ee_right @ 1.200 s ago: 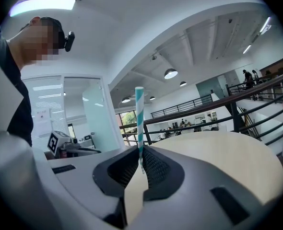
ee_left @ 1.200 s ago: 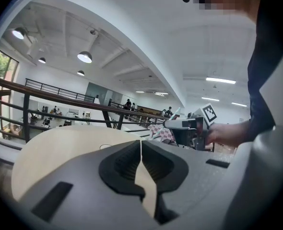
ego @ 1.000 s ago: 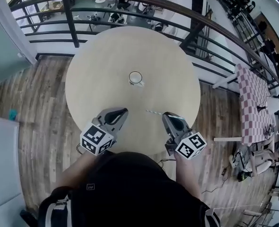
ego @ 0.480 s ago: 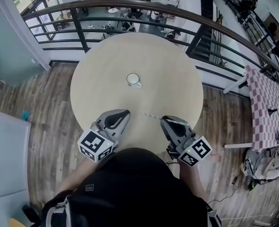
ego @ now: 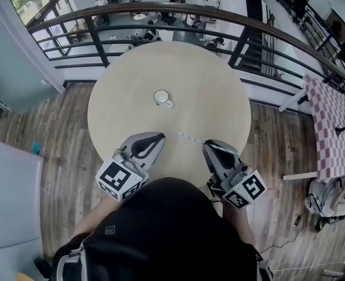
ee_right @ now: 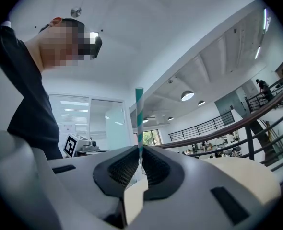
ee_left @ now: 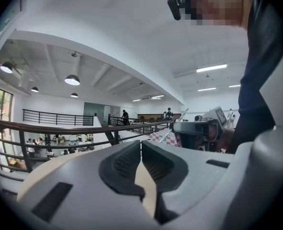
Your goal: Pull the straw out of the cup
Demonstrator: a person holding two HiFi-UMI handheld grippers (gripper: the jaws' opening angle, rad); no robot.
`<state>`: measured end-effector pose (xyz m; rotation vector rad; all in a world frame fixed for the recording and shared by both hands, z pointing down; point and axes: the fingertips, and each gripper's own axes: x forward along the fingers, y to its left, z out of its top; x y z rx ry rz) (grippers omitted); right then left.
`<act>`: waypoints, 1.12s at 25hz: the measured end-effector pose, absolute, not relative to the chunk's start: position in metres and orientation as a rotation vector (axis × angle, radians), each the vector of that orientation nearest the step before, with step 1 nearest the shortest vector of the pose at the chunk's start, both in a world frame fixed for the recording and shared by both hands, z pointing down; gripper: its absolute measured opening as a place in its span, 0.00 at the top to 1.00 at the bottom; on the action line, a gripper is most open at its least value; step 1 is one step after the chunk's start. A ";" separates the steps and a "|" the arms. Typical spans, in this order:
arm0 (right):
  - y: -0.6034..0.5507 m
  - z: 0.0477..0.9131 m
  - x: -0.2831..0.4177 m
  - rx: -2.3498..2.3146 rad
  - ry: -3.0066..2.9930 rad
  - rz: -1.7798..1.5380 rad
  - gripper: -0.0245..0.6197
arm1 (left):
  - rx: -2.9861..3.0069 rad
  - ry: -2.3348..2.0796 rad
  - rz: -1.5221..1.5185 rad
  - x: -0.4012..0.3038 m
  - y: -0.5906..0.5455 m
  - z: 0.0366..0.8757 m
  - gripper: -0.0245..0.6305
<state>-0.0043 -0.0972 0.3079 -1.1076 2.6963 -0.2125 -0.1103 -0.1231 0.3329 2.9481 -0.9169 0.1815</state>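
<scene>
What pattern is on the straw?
Teal and white stripes; the thin straw shows best in right gripper view.

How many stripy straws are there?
1. The straw is pinched in the right gripper, poking out over the table, clear of the cup. I see none in the cup, though its inside is too small to be sure.

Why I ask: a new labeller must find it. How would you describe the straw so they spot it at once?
Over the near edge of the round pale wooden table, the right gripper is shut on a thin straw that sticks out beyond its tips. Its teal-and-white stripes set it apart from the plain white cup farther out and the empty left gripper.
</scene>
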 end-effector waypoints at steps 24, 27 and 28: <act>-0.093 0.317 -0.009 -1.123 2.684 -0.263 0.90 | 2.924 -0.895 0.181 -0.118 -0.126 0.340 0.94; -0.093 0.317 -0.009 -1.120 2.686 -0.266 0.90 | 2.923 -0.893 0.185 -0.117 -0.126 0.340 0.94; -0.093 0.317 -0.010 -1.117 2.688 -0.267 0.90 | 2.923 -0.892 0.187 -0.117 -0.126 0.340 0.94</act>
